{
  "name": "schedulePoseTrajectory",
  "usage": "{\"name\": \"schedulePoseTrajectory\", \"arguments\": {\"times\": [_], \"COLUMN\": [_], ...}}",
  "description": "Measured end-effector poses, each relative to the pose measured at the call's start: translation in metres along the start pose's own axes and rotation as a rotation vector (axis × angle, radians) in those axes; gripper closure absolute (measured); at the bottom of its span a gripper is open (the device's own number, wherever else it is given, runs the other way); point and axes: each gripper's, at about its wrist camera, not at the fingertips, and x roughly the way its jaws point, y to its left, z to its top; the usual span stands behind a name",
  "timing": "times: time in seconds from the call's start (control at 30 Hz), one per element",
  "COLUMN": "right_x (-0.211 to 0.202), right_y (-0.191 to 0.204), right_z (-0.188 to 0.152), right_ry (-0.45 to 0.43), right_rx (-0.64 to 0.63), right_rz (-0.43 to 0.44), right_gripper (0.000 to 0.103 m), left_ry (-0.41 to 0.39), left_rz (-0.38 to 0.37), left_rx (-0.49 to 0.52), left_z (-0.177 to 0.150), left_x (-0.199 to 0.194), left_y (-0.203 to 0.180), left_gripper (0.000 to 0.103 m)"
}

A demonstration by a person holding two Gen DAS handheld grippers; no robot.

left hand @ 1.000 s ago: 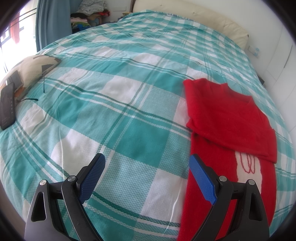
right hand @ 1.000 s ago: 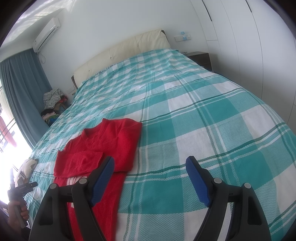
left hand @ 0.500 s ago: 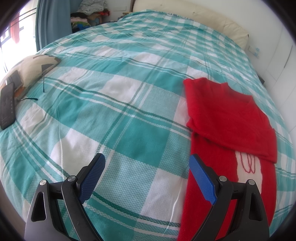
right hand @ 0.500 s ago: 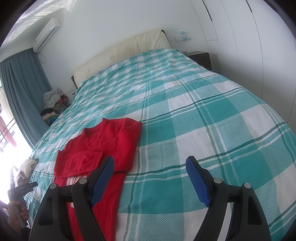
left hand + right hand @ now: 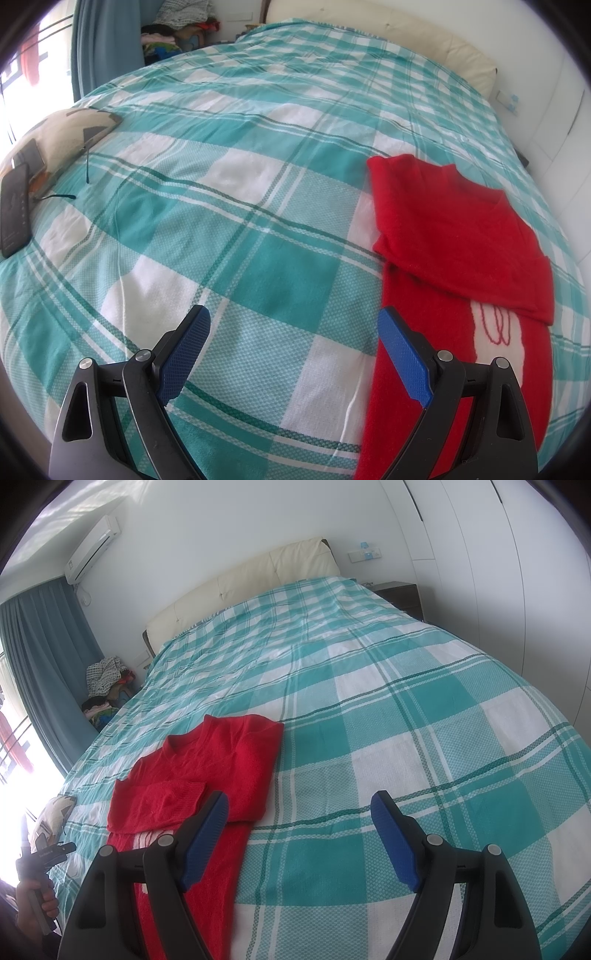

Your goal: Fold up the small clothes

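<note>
A red sweater (image 5: 450,236) lies flat on the teal-and-white checked bed cover (image 5: 229,206), its sleeves folded across the chest and a white patch with red lines showing below them. In the left wrist view it lies to the right; my left gripper (image 5: 293,354) is open and empty above the cover, its right finger over the sweater's lower left edge. In the right wrist view the sweater (image 5: 207,775) lies to the left. My right gripper (image 5: 299,834) is open and empty, its left finger over the sweater's lower right part.
A patterned cushion (image 5: 62,136) and a black remote (image 5: 14,210) lie at the bed's left edge. A pile of clothes (image 5: 105,686) sits by the blue curtain (image 5: 48,672). The cream headboard (image 5: 251,587) is at the far end, white wardrobes (image 5: 498,572) to the right.
</note>
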Motion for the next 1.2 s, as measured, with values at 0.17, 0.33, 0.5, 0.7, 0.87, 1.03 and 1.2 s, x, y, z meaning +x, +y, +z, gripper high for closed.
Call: {"name": "schedulePoseTrajectory", "arguments": {"times": [0.17,0.33,0.5,0.7,0.87,1.03,1.2], "right_x": [0.0,0.0003,0.0005,0.0011,0.0011,0.0018,0.0019], "right_y": [0.0001,-0.0002,-0.001,-0.0024,-0.0024,-0.0051,-0.0055], "right_z": [0.0,-0.0001,0.0002,0.0008,0.0008,0.0022,0.0021], "right_ry": [0.001,-0.001,-0.001,-0.001,-0.003,-0.005,-0.003], "right_rx": [0.001,-0.001,0.001,0.001,0.0,0.001,0.001], "right_rz": [0.0,0.0,-0.001,0.0,-0.001,-0.002,-0.001], "right_gripper": [0.024,0.024,0.024,0.024,0.024,0.024,0.024], "left_ry": [0.001,0.0,0.0,0.001,0.0,0.0,0.0], "left_rz": [0.0,0.001,0.001,0.001,0.001,0.001,0.001], "left_rx": [0.0,-0.001,0.0,0.0,-0.001,0.0,0.0], "left_z": [0.0,-0.0001,-0.0001,-0.0001,-0.0001,-0.0001,-0.0001], "left_x": [0.0,-0.0001,-0.0002,-0.0003,-0.0004,-0.0004,-0.0005], "left_y": [-0.0001,-0.0002,-0.0001,0.0003,0.0005,0.0006,0.0006], "left_gripper": [0.01,0.01,0.01,0.01,0.01,0.01,0.01]}}
